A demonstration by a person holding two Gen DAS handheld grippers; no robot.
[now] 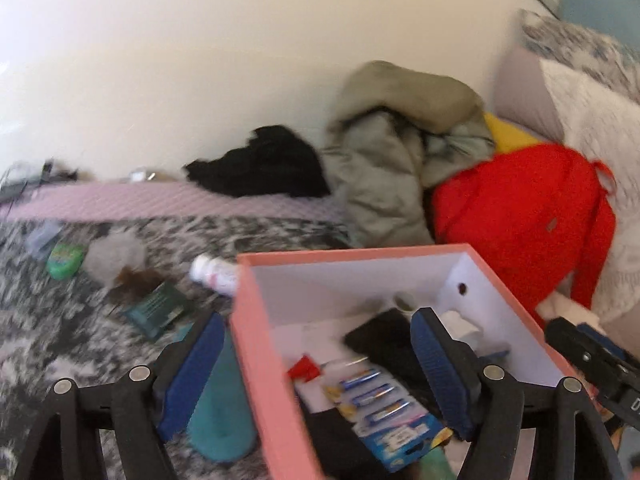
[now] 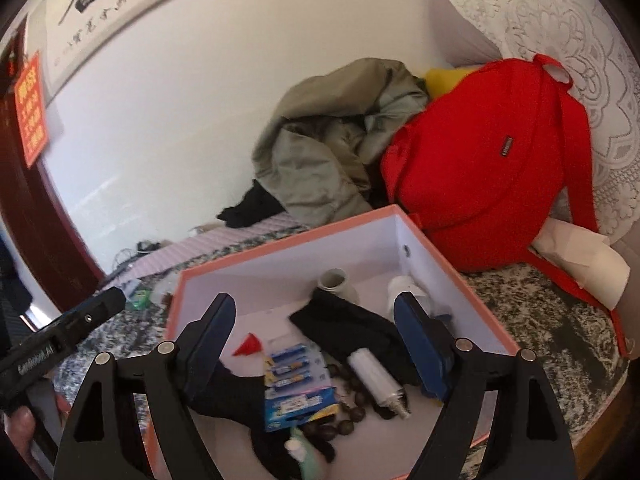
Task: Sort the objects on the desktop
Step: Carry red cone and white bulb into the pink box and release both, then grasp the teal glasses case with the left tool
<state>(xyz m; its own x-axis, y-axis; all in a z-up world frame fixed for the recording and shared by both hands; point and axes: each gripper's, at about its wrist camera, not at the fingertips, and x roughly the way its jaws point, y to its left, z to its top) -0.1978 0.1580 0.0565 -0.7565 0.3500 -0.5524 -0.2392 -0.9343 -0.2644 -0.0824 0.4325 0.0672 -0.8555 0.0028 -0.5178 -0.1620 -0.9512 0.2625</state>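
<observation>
Both black two-finger grippers with blue pads read as released from where I sit. Right gripper [image 2: 316, 340] hangs over the pink cardboard box with white lining [image 2: 480, 312], jaws spread wide, nothing between the pads. Left gripper [image 1: 316, 372] straddles the box's left wall [image 1: 260, 360]: one pad outside, one inside, gripping nothing.

Box contents, near to far in the right view:
- pale green tube with white cap [image 2: 300, 452], at the near edge
- brown bead string [image 2: 348, 420]
- blue blister pack of batteries [image 2: 296, 380]
- silver-white cylinder [image 2: 376, 376], long axis running near-right to far-left
- small red funnel [image 2: 248, 348]
- black cloth item [image 2: 352, 328]
- grey tube end [image 2: 334, 282] and white bottle [image 2: 404, 286] against the far wall

Key relation for the next pick: the unsorted items all lie left of the box on the mottled grey-black cover [image 1: 60, 340], so my left hand is nearer. Teal soft cylinder [image 1: 220, 408] sits just beside the left gripper's outer pad, long axis roughly along my pointing line. Further out: dark green flat packet [image 1: 160, 308], white bottle with pink print [image 1: 214, 274] lying crosswise near the box corner, grey-brown fluff [image 1: 116, 264], green container [image 1: 66, 260].

Background: olive jacket [image 1: 392, 152], red backpack [image 1: 520, 220].
</observation>
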